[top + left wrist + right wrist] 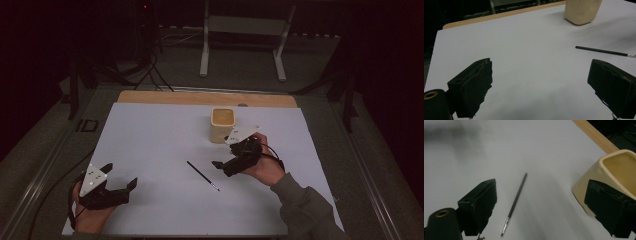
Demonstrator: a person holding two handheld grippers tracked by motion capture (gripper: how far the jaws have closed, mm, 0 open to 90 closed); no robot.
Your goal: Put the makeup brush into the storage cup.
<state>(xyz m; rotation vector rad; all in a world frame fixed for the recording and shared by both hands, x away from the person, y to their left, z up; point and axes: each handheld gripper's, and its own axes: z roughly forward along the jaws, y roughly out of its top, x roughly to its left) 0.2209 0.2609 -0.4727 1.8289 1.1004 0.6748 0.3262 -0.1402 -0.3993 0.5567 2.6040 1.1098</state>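
Matte white sheet (pixel 160 145): thin dark brush (pixel 202 175), squarish cream cup (pixel 222 124); both tools wide.

The left gripper (pixel 121 175) rests low with jaws spread wide; the right gripper (pixel 223 156) hovers, jaws likewise apart.

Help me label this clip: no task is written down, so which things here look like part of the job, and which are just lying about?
Likely part of the job:
- thin paintbrush lying on the white sheet
- cream cup, upright, empty
- left gripper and right gripper, both open

Just lying about:
- white metal stand beyond the table
- cables on the floor
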